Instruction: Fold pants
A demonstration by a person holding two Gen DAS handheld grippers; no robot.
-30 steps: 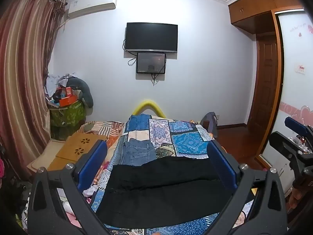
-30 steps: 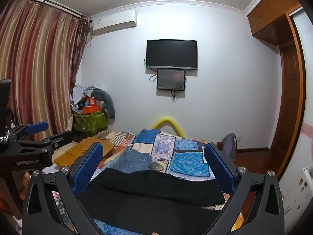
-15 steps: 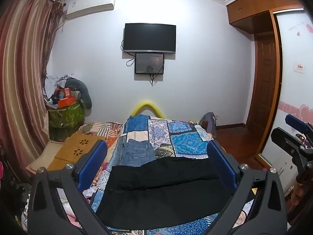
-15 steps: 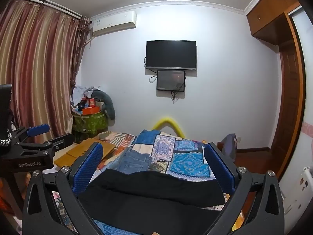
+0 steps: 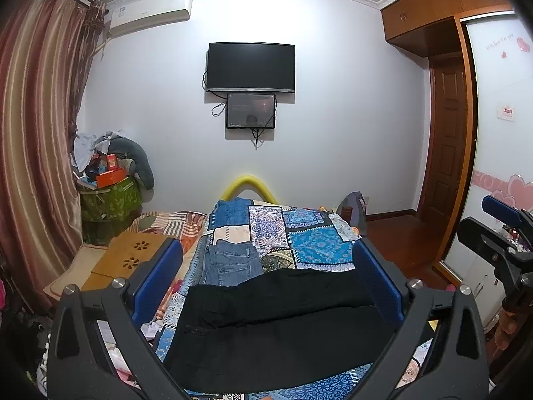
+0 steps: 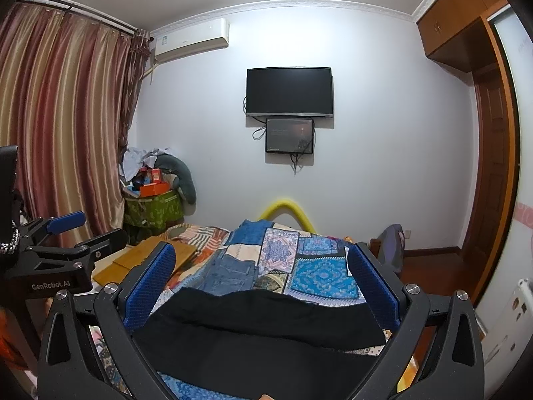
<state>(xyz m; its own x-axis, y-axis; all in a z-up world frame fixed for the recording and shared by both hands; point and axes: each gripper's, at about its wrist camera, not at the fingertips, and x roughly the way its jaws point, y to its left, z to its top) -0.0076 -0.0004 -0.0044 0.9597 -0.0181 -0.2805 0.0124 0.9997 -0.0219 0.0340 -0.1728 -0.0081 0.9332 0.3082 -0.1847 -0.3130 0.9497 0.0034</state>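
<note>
the black pants (image 5: pixel 279 326) lie spread flat across the near end of the bed (image 5: pixel 309 243), on a blue patchwork quilt (image 5: pixel 319 246), with one layer folded over another so an upper edge runs across them. just beyond the pants, a pair of jeans (image 5: pixel 230 263) lies on the quilt, its near edge tucked under or touching the black cloth.

the left hand-held gripper (image 5: pixel 266 286) is held above the pants with its blue-padded fingers (image 5: pixel 156 283) spread wide, released, gripping nothing. the right hand-held gripper (image 6: pixel 263 286) is likewise wide apart and released over the pants (image 6: pixel 263 336), its pads (image 6: pixel 150 290) clear of the cloth. each gripper shows in the other's view: the right one at the right edge of the left wrist view, the left one at the left edge of the right wrist view.

on the far wall hang a tv (image 5: pixel 250 66) and a smaller screen (image 5: pixel 250 111) just beneath it. a yellow tube (image 5: pixel 248 188) arches at the far end of the bed. striped curtains (image 6: pixel 63 120) cover the left side, with an air conditioner (image 6: pixel 191 40) high beside them.
</note>
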